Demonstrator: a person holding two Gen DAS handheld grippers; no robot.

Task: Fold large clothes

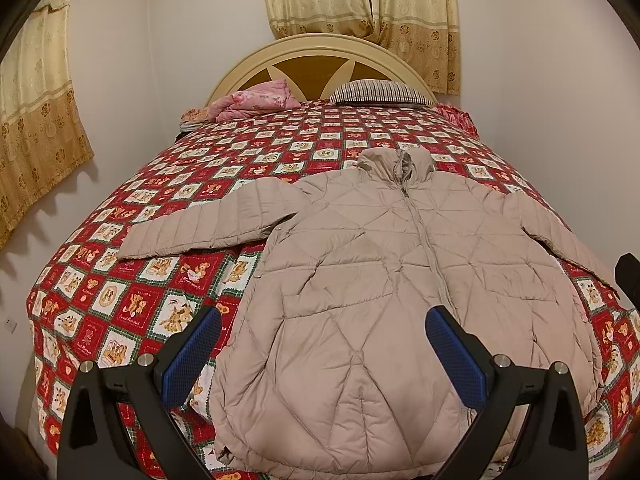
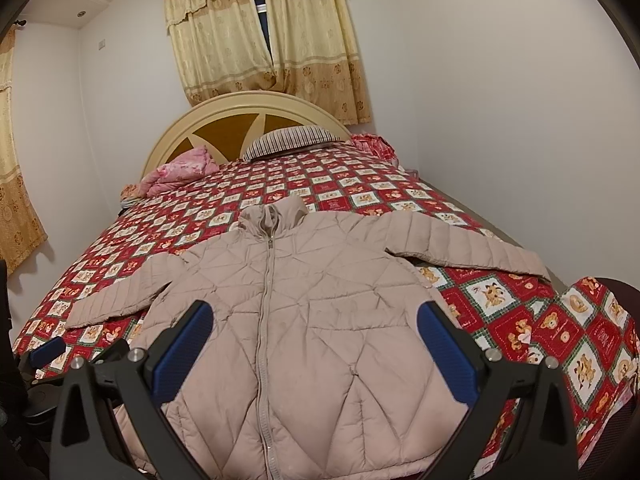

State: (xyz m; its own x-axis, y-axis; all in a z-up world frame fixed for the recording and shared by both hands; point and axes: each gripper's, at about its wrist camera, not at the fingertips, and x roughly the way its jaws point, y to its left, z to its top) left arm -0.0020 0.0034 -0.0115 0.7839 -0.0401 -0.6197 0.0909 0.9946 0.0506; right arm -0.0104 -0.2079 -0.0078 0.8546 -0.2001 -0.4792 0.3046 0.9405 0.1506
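A beige quilted puffer jacket (image 1: 360, 280) lies flat and zipped, front up, on the bed, collar toward the headboard, both sleeves spread out sideways. It also shows in the right wrist view (image 2: 312, 320). My left gripper (image 1: 322, 350) is open and empty, held above the jacket's lower left part. My right gripper (image 2: 314, 346) is open and empty, held above the jacket's lower right part. The left gripper's blue fingertip (image 2: 46, 350) shows at the left edge of the right wrist view.
The bed has a red checked teddy-bear cover (image 1: 160, 240) and a cream headboard (image 1: 320, 46). A pink folded blanket (image 1: 256, 100) and a striped pillow (image 1: 380, 92) lie at its head. Walls flank both sides; curtains (image 2: 264, 40) hang behind.
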